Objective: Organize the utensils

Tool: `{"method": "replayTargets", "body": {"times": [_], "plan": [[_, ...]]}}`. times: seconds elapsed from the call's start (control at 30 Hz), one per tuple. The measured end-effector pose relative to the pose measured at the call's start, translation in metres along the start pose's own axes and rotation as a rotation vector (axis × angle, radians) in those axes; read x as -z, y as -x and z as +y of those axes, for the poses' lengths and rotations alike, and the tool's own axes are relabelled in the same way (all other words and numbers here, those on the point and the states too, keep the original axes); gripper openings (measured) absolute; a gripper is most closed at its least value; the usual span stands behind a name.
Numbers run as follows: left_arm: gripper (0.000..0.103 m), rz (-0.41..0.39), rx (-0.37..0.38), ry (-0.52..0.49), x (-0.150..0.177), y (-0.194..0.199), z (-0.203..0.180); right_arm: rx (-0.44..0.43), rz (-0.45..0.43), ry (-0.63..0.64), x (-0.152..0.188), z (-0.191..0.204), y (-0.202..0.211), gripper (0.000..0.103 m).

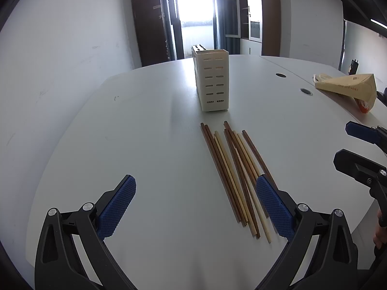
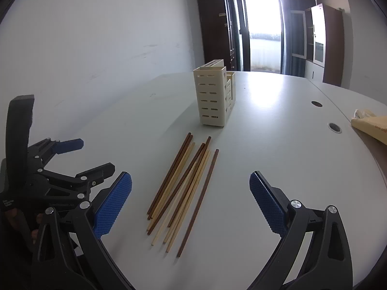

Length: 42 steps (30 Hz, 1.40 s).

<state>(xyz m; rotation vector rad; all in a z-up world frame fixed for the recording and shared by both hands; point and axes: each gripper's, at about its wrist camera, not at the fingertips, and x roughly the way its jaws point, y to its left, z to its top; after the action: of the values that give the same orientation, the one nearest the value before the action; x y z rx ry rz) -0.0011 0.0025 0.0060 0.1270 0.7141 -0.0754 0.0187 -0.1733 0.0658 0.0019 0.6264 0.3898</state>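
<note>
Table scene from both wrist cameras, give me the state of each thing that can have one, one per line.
Left tool: open, empty, above the table.
Right tool: open, empty.
Dark and light wooden chopsticks: lying loose in a pile on the white table.
Cream slotted plastic utensil holder: upright, no utensils visible inside.
Brown paper bag: lying on its side.

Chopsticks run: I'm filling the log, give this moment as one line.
stage: before first pick | left gripper: open, empty | right gripper: open, empty | chopsticks: loose on table | holder: upright beyond them

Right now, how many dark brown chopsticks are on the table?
5 dark chopsticks: two leftmost, two crossing the middle, one rightmost; others may be hidden.
</note>
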Motion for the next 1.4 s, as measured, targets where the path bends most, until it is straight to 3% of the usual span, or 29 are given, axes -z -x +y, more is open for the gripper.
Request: {"method": "replayTargets", "body": {"times": [1.4], "plan": [[0.097,0.006,-0.009,0.004,0.0064,0.0005,0.0033,-0.006,0.006,-0.006,0.0052,-0.0013,-0.0036,0.099]]}}
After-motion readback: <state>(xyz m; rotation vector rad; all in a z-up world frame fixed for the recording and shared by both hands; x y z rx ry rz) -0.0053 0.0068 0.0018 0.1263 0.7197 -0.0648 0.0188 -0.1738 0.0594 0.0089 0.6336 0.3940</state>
